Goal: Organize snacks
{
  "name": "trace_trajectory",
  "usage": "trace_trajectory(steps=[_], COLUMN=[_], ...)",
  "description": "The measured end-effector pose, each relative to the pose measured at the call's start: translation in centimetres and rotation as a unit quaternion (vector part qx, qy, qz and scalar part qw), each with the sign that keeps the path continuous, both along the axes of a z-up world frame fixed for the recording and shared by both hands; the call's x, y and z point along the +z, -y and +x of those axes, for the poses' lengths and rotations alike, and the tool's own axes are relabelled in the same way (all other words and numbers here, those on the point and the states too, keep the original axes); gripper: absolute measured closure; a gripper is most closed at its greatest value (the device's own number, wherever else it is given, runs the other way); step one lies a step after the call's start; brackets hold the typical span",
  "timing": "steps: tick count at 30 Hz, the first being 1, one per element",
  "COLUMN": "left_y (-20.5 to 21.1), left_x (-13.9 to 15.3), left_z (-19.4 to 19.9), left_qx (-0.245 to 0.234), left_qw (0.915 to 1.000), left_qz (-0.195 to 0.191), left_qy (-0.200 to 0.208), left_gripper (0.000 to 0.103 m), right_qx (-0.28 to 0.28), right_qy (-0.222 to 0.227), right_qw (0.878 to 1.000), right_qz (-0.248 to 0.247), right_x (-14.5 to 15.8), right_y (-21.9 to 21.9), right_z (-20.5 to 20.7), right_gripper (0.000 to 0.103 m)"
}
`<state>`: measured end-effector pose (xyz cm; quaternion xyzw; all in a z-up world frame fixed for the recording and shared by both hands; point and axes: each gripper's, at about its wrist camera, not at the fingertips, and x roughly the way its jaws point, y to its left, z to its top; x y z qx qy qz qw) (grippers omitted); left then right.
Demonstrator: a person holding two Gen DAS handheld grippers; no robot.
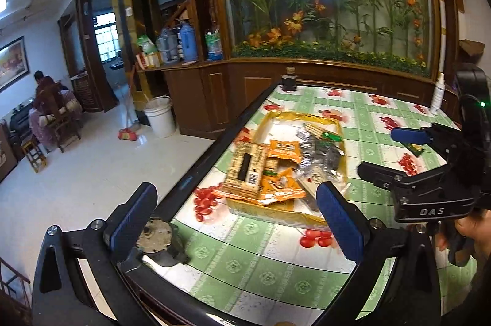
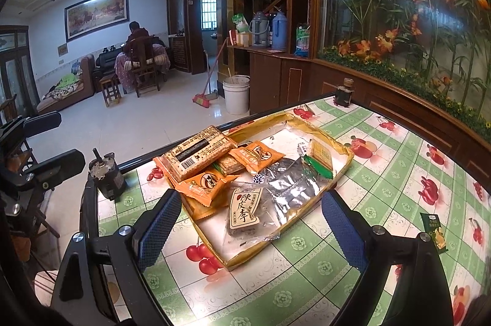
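Tray (image 2: 345,162) of snacks sits dead ahead of right gripper (image 2: 250,221), long axis running away from it, left gripper (image 1: 236,221) off its near-left corner, both spread wide and empty, stray green packet (image 2: 437,234) lying right of right gripper.

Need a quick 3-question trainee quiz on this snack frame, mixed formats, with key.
1. True or false: the left gripper is shut on a snack.
2. Where is the small green packet lying?
A. inside the yellow tray
B. on the tablecloth, outside the tray
C. in the right gripper
3. Fill in: the large cracker pack rests on top of the ____ packets.

Key
1. False. Both it and the right gripper are open and empty.
2. B. It is apart from the yellow tray.
3. Orange.
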<state>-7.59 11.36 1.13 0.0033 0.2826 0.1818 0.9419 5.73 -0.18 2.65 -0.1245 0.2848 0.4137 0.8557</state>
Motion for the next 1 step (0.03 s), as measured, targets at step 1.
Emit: trace_trajectory(steps=[1], left_y=[0.11], left_x=[0.01], left_z=[0.12], left_qx=[-0.003], left_qw=[1.0], left_qz=[-0.004], left_qy=[-0.002], left_gripper=[0.0], right_qx=[0.0], right_qy=[0.001], right_qw=[1.0], right_qz=[-0.001], right_x=[0.02], right_y=[0.02], right_z=[-0.03], right_gripper=[0.009])
